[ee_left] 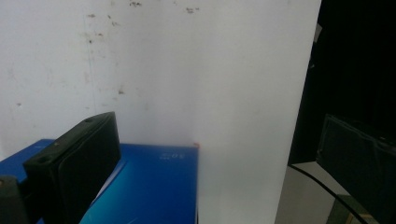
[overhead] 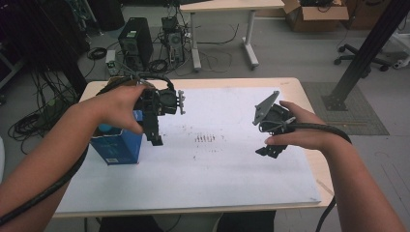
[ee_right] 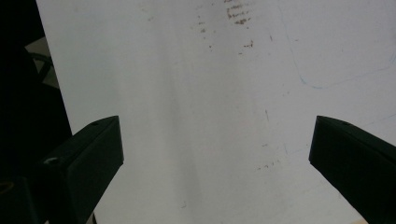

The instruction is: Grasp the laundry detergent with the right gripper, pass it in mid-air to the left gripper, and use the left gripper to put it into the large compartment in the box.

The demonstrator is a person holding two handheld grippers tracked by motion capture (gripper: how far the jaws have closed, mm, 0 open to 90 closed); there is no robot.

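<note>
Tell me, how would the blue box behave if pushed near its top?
The blue box stands upright and taller than wide, so it may tip. It looks like thin cardboard, probably light. On the smooth white sheet it might slide instead.

Grey floor (overhead: pixel 290 58) filled the upper frame; a computer tower (overhead: pixel 135 41) sat upper left, a cardboard box (overhead: pixel 316 14) upper right.
</note>
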